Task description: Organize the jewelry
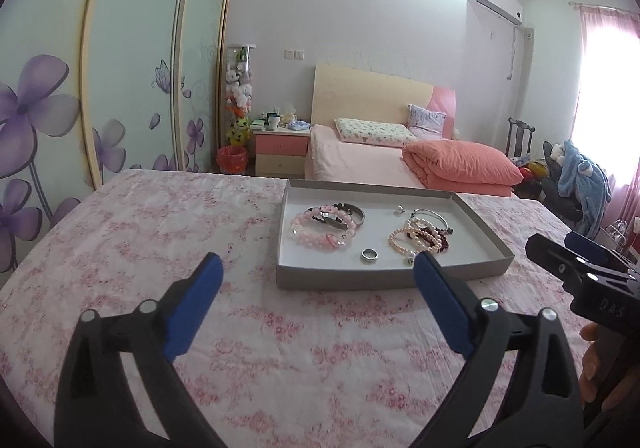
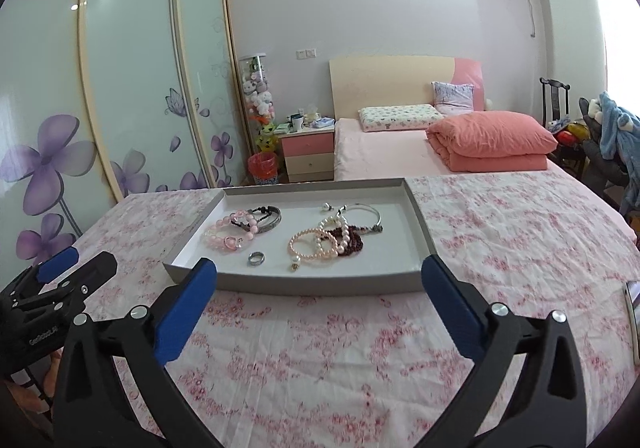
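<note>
Grey tray (image 2: 418, 219) of bracelets (image 2: 230, 234)

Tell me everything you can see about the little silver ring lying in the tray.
The silver ring is a plain, wide metal band, shiny, with a darker line around its middle. It lies flat and alone on the white floor of the shallow grey cardboard tray, near the front wall. The pink bead bracelet sits just behind it to the left, not touching. Neither tool holds it.

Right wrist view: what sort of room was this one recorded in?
A bedroom in a home, most likely. A bed with a pillow and folded quilt stands at the back, a nightstand beside it, and a sliding-door wardrobe lines the left wall.
</note>
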The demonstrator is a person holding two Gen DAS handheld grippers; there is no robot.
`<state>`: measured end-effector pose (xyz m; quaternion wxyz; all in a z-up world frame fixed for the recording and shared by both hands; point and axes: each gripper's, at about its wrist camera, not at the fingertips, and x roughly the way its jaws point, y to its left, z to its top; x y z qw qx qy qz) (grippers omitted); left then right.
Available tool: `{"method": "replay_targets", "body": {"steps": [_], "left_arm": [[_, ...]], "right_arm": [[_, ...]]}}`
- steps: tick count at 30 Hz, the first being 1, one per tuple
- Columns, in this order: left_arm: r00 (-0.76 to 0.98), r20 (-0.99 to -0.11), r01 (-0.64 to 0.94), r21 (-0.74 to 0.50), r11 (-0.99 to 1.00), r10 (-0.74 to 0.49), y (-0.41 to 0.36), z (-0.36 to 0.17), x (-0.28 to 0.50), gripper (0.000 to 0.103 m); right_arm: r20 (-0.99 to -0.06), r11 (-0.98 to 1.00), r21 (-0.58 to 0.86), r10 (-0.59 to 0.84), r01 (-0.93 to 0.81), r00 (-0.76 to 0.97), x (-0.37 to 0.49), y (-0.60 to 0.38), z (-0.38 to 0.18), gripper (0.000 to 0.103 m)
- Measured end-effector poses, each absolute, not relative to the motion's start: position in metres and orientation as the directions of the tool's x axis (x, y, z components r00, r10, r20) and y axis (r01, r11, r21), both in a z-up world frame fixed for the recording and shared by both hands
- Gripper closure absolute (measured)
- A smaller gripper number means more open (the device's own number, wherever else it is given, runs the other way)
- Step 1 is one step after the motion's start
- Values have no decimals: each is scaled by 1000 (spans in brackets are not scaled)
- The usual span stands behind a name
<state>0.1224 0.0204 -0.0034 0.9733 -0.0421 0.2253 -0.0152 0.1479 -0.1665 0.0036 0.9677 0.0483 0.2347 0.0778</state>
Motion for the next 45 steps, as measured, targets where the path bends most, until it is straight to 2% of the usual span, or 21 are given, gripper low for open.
{"method": "replay_targets", "body": {"steps": [8, 19, 45], "left_arm": [[905, -425, -6, -66, 998, -23, 21, -7, 101, 4], [916, -400, -12, -82, 997, -22, 27, -5, 80, 4], [916, -397, 12, -98, 995, -51, 22, -3, 77, 4]], "right_arm": [[-401, 990, 79, 142, -120, 905, 116, -166, -1, 2], [-373, 986, 99, 161, -134, 914, 94, -172, -6, 2], [-373, 984, 124, 168, -131, 912, 95, -174, -5, 2]]}}
